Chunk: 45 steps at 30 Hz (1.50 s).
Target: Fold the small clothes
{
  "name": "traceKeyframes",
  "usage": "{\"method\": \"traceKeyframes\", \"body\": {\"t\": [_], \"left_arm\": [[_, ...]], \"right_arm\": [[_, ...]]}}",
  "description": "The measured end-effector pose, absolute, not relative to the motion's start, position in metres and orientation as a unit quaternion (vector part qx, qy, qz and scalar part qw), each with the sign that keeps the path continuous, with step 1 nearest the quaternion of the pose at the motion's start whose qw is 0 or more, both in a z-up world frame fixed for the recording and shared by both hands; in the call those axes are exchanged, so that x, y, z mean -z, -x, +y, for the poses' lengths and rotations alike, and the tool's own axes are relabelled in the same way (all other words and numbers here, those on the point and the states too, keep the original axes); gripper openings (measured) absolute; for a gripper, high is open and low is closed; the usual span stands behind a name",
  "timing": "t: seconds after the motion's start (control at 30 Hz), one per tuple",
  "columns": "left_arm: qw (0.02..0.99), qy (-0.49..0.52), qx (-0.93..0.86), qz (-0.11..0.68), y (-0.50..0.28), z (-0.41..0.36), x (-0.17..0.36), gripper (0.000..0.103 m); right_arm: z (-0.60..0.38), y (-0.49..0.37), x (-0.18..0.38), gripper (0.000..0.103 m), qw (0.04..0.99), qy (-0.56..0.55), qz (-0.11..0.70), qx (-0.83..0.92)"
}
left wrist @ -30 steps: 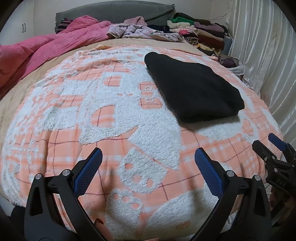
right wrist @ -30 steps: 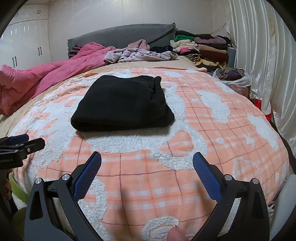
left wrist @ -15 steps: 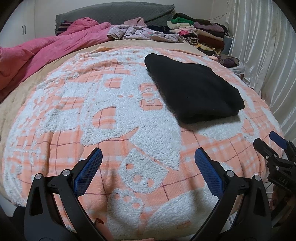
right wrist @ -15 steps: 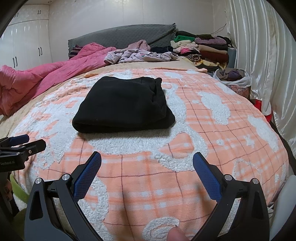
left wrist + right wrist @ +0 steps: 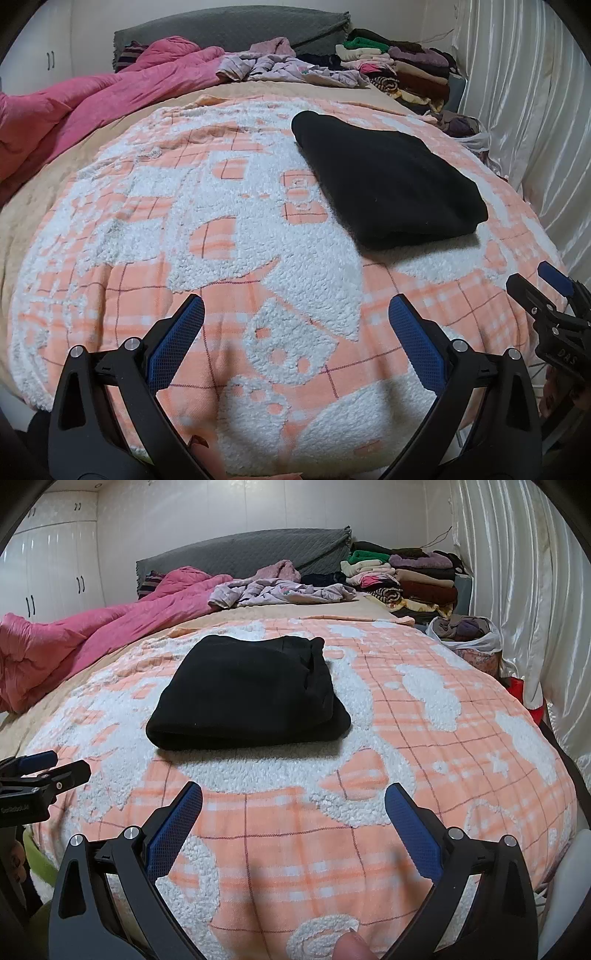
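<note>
1. Black fleece, folded into a thick flat packet, sits on the orange-and-white plaid blanket: this black garment looks finished, with its rounded fold facing the foot of the bed and its layered edges turned toward the curtain side.

2. It lies toward the right half of the bed, well apart from both tools, probably so the near stretch of blanket is free as a working surface for another piece.

3. Left gripper hovers low over the near edge of the blanket with its blue-padded jaws spread wide and nothing between them. I read that as a resting, ready pose, not a reach.

4. Right gripper is the same: jaws spread, empty, pointed almost straight at the packet but well short of it. A fingertip of the person shows at the bottom edge of that view.

5. Up by the grey headboard, a loose lavender garment lies crumpled beside the pink quilt, and stacked folded clothes sit in the corner by the curtain. My guess is that the stack is where finished pieces go and the crumpled one is a likely next candidate.
</note>
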<state>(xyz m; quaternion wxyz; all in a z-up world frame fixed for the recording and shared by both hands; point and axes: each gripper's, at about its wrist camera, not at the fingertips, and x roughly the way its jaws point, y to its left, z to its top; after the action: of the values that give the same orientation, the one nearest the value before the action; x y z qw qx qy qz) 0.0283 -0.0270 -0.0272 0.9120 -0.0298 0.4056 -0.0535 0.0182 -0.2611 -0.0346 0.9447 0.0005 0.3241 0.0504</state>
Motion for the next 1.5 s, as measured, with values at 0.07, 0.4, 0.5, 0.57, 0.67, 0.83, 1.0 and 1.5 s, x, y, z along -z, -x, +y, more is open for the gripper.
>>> {"method": "traceKeyframes", "body": {"t": [0.07, 0.4, 0.5, 0.57, 0.67, 0.83, 1.0, 1.5], "left_arm": [[0.912, 0.028, 0.052, 0.406, -0.028, -0.028, 0.027, 0.093], [0.912, 0.028, 0.047, 0.406, -0.027, -0.027, 0.027, 0.094], [0.912, 0.027, 0.045, 0.406, -0.028, -0.025, 0.027, 0.094], [0.912, 0.026, 0.045, 0.406, -0.028, -0.023, 0.027, 0.094], [0.913, 0.026, 0.045, 0.406, -0.028, -0.025, 0.027, 0.093], [0.912, 0.030, 0.051, 0.406, -0.028, -0.024, 0.027, 0.094], [0.912, 0.030, 0.050, 0.405, -0.028, -0.022, 0.027, 0.094], [0.906, 0.083, -0.107, 0.401, -0.081, 0.131, 0.021, 0.094]], "right_arm": [[-0.262, -0.018, 0.034, 0.099, 0.945, 0.000, 0.324, -0.050], [-0.262, -0.018, 0.034, 0.099, 0.944, 0.000, 0.325, -0.049], [-0.263, -0.018, 0.034, 0.099, 0.944, -0.001, 0.325, -0.049], [-0.262, -0.018, 0.034, 0.099, 0.944, 0.000, 0.326, -0.048], [-0.265, -0.017, 0.036, 0.099, 0.944, -0.002, 0.325, -0.047], [-0.269, -0.016, 0.037, 0.099, 0.944, -0.004, 0.327, -0.035], [-0.289, -0.017, 0.039, 0.099, 0.942, -0.022, 0.334, 0.011], [-0.589, 0.071, 0.066, 0.099, 0.816, -0.157, 0.332, 0.446]]}}
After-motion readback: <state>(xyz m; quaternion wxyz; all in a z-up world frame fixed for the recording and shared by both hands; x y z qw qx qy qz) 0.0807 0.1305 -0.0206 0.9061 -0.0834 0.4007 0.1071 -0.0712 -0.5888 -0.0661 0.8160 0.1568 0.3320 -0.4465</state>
